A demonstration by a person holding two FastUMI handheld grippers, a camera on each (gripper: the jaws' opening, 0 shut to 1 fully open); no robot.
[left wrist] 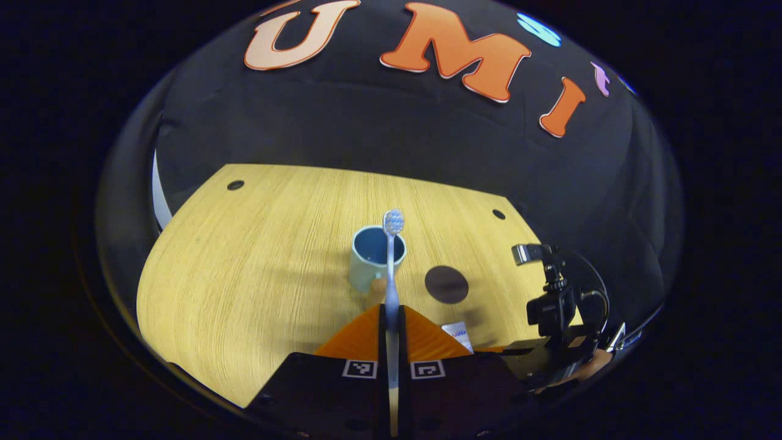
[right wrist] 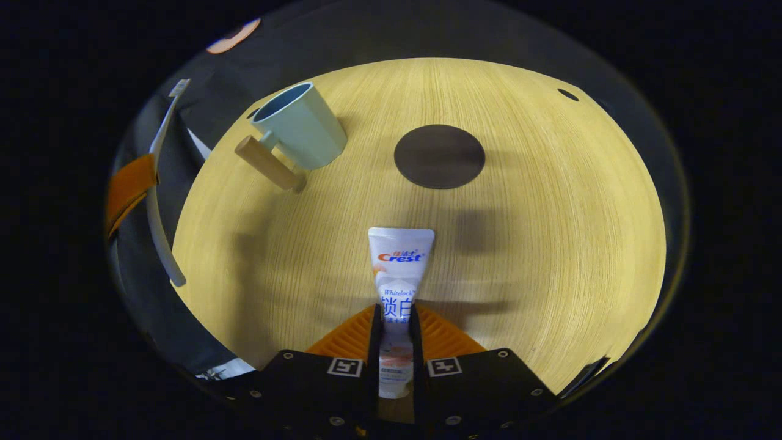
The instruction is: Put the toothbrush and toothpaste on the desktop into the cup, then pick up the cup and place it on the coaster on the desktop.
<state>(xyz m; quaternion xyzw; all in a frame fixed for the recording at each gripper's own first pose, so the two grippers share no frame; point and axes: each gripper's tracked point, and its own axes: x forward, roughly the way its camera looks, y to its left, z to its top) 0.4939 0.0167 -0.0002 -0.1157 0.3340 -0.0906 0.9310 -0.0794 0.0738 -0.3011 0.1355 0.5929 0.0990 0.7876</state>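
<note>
Left claw clamping toothbrush, cup ahead, right claw clamping toothpaste

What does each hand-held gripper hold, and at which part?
Left hand-held gripper holds the toothbrush by its handle, bristles forward. Right hand-held gripper holds the toothpaste on its lower body.

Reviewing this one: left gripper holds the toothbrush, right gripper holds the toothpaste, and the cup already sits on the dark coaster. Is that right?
Not quite. The cup stands on the bare desktop, apart from the dark coaster, as the right gripper view shows. The rest holds: the left gripper grips the toothbrush and the right gripper grips the toothpaste.
</note>
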